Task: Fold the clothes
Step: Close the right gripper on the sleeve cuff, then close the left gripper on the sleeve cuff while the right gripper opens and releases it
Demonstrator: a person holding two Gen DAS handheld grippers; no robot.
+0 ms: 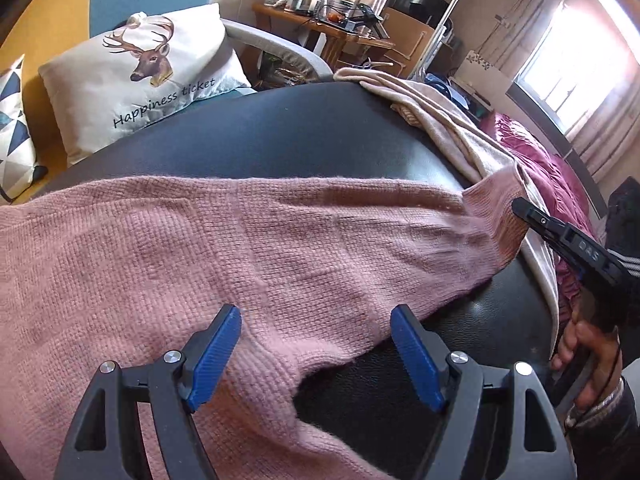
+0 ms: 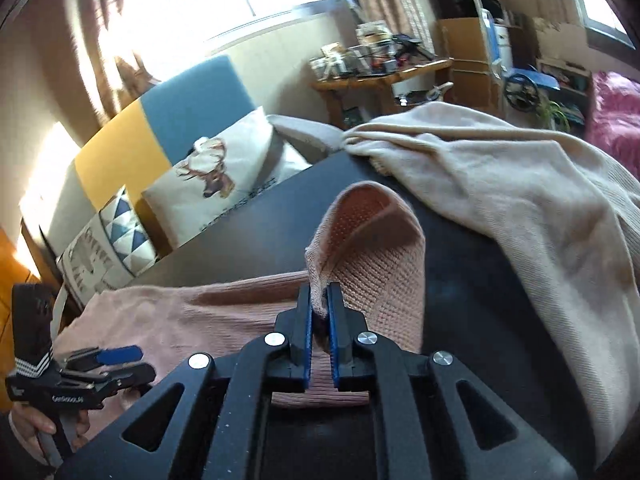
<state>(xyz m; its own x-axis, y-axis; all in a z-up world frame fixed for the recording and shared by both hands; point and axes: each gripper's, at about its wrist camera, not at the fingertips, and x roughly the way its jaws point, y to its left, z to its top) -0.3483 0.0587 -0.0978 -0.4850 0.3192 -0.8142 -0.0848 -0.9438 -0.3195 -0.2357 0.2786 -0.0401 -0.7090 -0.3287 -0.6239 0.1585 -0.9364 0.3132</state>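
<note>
A pink knitted sweater point(image 1: 200, 248) lies spread on a black leather table point(image 1: 312, 140). One sleeve stretches to the right, and its cuff point(image 1: 500, 208) is lifted off the table. My right gripper point(image 2: 320, 300) is shut on that cuff point(image 2: 372, 240), which folds up over its blue pads. In the left wrist view the right gripper point(image 1: 520, 206) shows at the cuff, held by a hand point(image 1: 588, 356). My left gripper point(image 1: 316, 340) hangs open over the sweater's lower edge near the armpit, nothing between its fingers. It also appears as the left gripper point(image 2: 116, 360) in the right wrist view.
A beige garment point(image 2: 520, 200) is heaped at the table's far right corner. Behind the table stand a sofa with a deer cushion point(image 1: 148, 80) and a patterned cushion point(image 1: 12, 128). A cluttered wooden desk point(image 1: 332, 28) and a magenta bedspread point(image 1: 540, 168) lie beyond.
</note>
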